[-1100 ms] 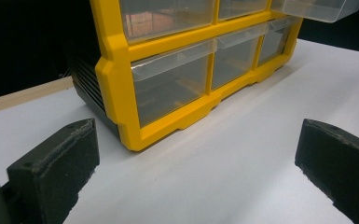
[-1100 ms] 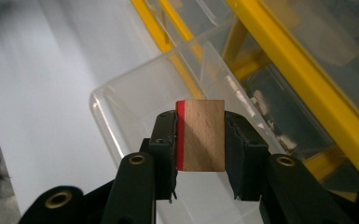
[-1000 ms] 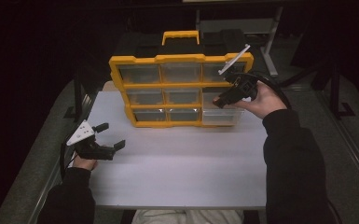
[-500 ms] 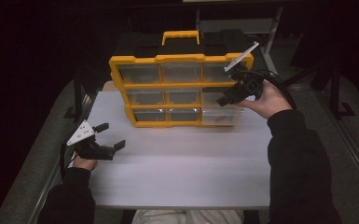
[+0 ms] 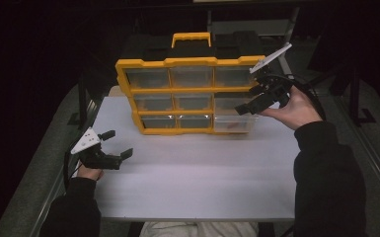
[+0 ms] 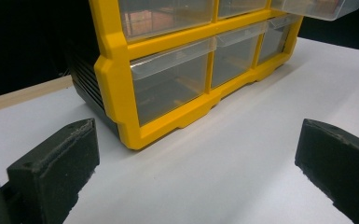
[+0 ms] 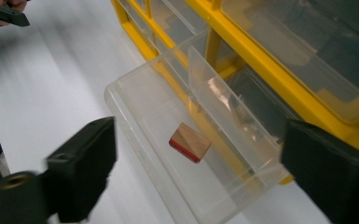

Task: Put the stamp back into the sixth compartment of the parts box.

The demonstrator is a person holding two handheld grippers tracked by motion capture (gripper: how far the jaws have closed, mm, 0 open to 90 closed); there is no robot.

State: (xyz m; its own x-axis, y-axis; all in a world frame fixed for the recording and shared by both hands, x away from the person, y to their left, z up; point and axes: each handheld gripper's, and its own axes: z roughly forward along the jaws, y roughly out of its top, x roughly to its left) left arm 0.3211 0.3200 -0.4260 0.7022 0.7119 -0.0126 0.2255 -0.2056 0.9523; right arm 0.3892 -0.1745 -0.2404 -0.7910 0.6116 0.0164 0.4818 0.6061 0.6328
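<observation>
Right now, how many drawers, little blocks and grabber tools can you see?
Clear drawers in the yellow organizer: 9, one pulled out
Wooden block lying in that drawer: 1
Grippers: 2, left gripper and right gripper
Total: 12

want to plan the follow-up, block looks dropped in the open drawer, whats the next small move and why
Probably bring the right tongs down to the front of the pulled-out clear drawer and push it shut. Their jaws have just been opening and stand wide with nothing between them, and the small wooden block lies loose on the drawer floor, so the drop looks done.
</observation>
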